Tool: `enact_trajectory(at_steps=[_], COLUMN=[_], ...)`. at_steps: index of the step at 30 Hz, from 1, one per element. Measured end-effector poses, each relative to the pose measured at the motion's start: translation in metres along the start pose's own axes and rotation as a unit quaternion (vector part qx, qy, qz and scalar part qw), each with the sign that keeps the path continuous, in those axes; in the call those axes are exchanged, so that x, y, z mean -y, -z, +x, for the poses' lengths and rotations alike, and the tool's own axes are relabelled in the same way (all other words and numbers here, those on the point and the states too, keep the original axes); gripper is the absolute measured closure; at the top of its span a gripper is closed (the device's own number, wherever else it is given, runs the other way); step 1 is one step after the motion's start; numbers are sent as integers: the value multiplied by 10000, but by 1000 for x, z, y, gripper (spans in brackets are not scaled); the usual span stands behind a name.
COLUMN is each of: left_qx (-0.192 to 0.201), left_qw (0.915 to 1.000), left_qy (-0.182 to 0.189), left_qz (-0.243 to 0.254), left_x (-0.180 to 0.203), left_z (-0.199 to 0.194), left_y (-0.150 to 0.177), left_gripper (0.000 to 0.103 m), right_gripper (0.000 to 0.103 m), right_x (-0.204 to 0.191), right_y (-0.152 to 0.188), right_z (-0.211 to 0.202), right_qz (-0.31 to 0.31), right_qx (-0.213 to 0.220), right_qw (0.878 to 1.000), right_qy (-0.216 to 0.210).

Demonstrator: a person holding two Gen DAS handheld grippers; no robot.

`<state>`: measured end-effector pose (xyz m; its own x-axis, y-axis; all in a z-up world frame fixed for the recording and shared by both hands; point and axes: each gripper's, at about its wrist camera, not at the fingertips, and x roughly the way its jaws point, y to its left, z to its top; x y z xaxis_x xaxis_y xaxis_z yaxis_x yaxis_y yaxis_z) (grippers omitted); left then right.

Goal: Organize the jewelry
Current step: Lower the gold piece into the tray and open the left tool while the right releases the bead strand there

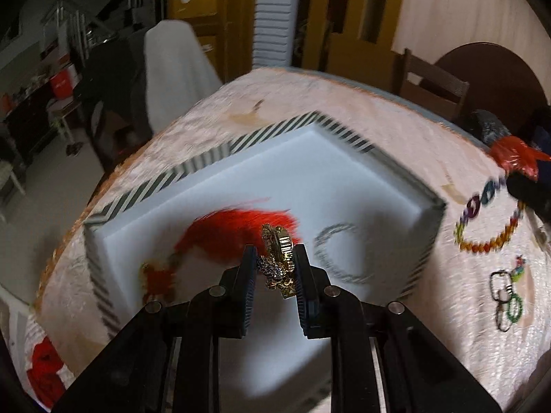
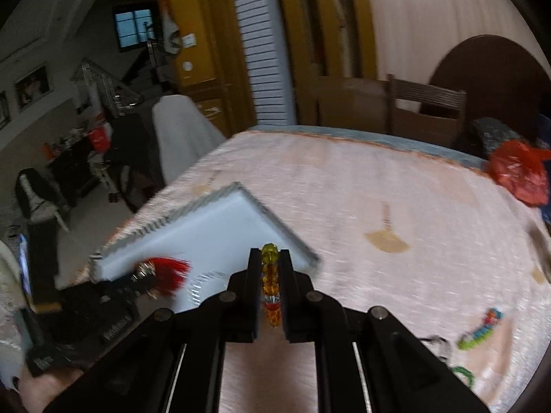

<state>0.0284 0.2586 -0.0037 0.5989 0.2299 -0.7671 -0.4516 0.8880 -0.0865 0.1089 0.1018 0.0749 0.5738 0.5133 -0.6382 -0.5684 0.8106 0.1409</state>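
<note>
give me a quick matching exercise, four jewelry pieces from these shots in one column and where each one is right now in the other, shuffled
Things:
1. gold bangles
2. amber bead bracelet
3. silver bangle
4. green bead bracelet

Places:
A. lying on the white foam in the striped tray
B. lying on the pink tablecloth, outside the tray
C. held in the left claw
D. held in the right claw

Pairs: 1-C, 2-D, 3-A, 4-B
</note>
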Motion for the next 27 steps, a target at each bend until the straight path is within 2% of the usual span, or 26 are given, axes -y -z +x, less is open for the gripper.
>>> enact_trajectory(at_steps=[5, 13, 20, 27], left_qx=[-128, -282, -311, -397], left_qw=[9997, 9987, 9985, 9978], left_qy=[-151, -351, -420, -489], left_qz=[-136, -240, -187, -223], left_x=[-14, -25, -24, -25], left_z=[9, 17, 18, 20], left_y=[15, 30, 34, 33], left_gripper=[71, 71, 71, 70], right_gripper=[94, 94, 94, 94], right_x=[-33, -69, -76, -73], right_y=[-4, 17, 37, 53], right_z=[36, 80, 106, 115], right_qz=[-40, -157, -230, -224], right_qx=[-347, -820, -1172, -1329], right_qw=[9980, 9927, 9897, 9879], right_qy=[-527, -873, -793, -772])
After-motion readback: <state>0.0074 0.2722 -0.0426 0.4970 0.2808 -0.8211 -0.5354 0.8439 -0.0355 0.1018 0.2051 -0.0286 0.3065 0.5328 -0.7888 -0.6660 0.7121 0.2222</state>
